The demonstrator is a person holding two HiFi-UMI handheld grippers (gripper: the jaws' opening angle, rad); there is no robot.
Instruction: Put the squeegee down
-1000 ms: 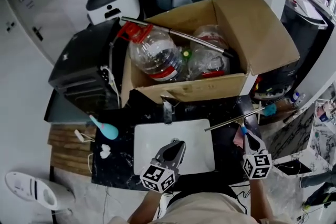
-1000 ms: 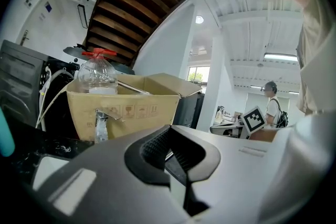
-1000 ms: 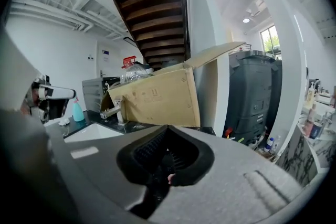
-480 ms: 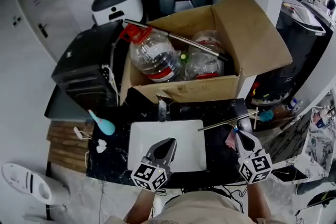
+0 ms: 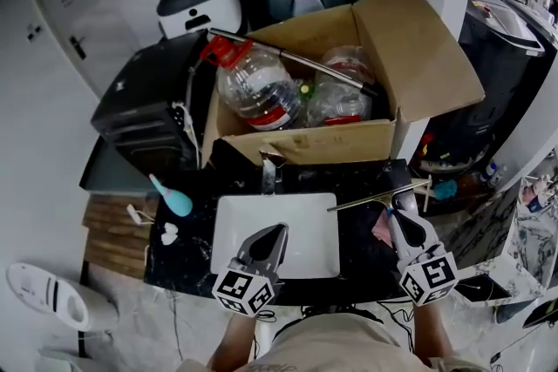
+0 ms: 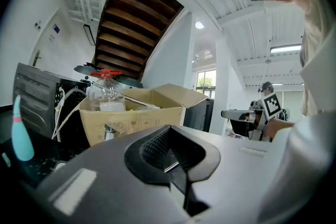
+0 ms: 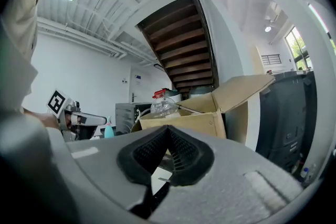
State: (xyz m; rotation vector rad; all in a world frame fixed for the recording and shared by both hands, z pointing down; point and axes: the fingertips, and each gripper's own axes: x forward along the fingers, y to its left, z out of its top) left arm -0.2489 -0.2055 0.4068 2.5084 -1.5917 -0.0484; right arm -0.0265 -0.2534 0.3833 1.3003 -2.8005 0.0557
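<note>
Squeegee [image 5: 377, 197]: long thin silver metal bar. Lies by the black marble desk's [image 5: 183, 270] back right corner, apparently let go. Right gripper [image 5: 395, 211]: jaws together on nothing, just beside it. Left gripper [image 5: 279, 229]: likewise. Next: withdraw without nudging.

Support is a black white-veined stone counter [image 5: 187, 261]. A white rectangular basin [image 5: 307, 224] is set into its middle, near edge to about mid-depth. A chrome tap [image 5: 268, 174] stands on the counter just behind the basin's far rim. Left side: a teal bulb-shaped rubber thing with a thin tip [image 5: 177, 202] lies near the left edge, with two small white lumps [image 5: 168, 233] just nearer the near edge. A long thin metal squeegee [image 5: 370, 200] lies slantwise by the far right corner, one end at the basin's right rim. An open brown cardboard box [image 5: 331, 144] overlaps the far edge; can't tell if it stands on the counter.
</note>
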